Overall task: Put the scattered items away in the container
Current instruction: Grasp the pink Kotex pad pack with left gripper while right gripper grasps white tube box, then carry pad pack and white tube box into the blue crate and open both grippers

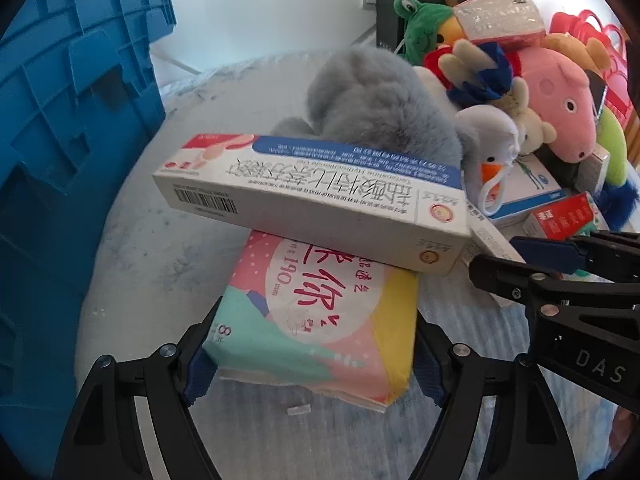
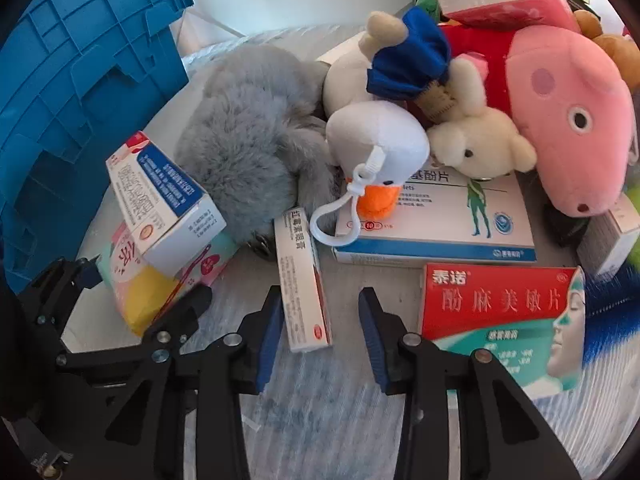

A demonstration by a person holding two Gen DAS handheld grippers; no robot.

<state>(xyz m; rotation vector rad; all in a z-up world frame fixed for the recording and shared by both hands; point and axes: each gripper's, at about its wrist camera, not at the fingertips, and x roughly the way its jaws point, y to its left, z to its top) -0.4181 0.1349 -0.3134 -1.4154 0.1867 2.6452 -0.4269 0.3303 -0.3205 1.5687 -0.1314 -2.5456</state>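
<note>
1. Left gripper (image 1: 312, 356) is down over the pastel pack (image 1: 316, 320), one blue pad at each side of it. The near pad sits tight on the pack's left edge; the far pad is half hidden behind the yellow corner, so I can't call it a full clamp. It looks like it is gripping the pack.
2. A long white box (image 1: 316, 204) lies across the pack's far end, barcode facing us, resting on top of it.
3. Behind the box, the grey plush (image 1: 384, 104) slumps on the table (image 1: 168, 264).
4. The blue crate (image 1: 72, 92), the container, stands at the left edge, just beside the pile.
5. Right gripper (image 2: 318, 328) comes in low beside the left one, jaws apart. The slim box (image 2: 304, 280) lies between them, its near end against the left pad, with a clear gap to the right pad. Not gripped.
6. Just right of that gripper lies the red box (image 2: 500, 304), flat on the table.
7. Beyond it the blue-and-white box (image 2: 436, 220) carries the duck plush (image 2: 376, 152) with its white clip loop and a cream bear (image 2: 480, 148).
8. The pink pig (image 2: 572, 120) leans in from the right, on the heap.
9. From the right camera the left gripper (image 2: 136, 280) shows at the far left, on the pastel pack (image 2: 148, 280).
</note>
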